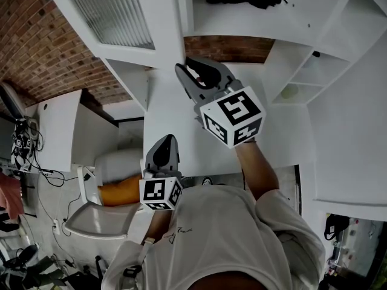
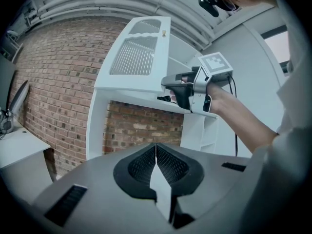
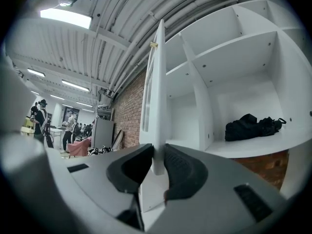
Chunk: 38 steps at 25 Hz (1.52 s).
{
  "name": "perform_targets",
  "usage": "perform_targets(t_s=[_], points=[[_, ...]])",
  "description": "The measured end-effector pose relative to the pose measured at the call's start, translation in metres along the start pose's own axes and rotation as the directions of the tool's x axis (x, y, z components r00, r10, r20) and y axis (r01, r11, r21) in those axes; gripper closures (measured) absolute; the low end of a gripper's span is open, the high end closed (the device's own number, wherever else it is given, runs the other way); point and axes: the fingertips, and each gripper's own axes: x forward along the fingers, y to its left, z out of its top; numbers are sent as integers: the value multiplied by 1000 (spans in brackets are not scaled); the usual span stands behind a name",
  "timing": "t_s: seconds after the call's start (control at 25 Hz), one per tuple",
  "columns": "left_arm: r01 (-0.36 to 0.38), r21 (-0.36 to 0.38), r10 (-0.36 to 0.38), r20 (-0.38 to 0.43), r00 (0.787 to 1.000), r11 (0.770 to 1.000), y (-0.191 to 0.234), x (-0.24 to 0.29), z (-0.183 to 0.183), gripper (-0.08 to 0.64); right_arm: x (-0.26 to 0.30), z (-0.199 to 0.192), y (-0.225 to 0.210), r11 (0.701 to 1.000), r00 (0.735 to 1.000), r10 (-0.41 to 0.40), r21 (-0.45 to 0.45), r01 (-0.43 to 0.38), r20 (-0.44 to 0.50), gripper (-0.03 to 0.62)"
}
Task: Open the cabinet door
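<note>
The white cabinet door (image 1: 158, 47), with a ribbed glass panel (image 2: 134, 57) and a small brass knob (image 3: 153, 45), stands swung out from the white shelf cabinet (image 1: 290, 17). My right gripper (image 1: 190, 72) is held level at the door's lower free edge. In the right gripper view the door's thin edge (image 3: 158, 82) runs between the dark pads, and my right gripper (image 3: 157, 162) is shut on it. The left gripper view shows that right gripper (image 2: 169, 86) at the door's bottom corner. My left gripper (image 2: 156, 151) hangs lower and nearer my body (image 1: 163, 145), shut and empty, apart from the door.
A black bag (image 3: 251, 126) lies on an open shelf behind the door. A red brick wall (image 2: 58, 91) backs the cabinet. A white desk (image 1: 57, 125) with cables, a white chair (image 1: 91, 216) and an orange object (image 1: 121, 191) stand at the left. People stand far off (image 3: 39, 121).
</note>
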Motion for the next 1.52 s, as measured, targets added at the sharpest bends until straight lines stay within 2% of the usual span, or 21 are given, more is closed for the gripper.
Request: perform_targets(t_s=[1.52], points=[[-11,-4,11,-9,1000,1000,0,-7,-2,543,-14,4,40,993,993,117,17,-117,22,518]])
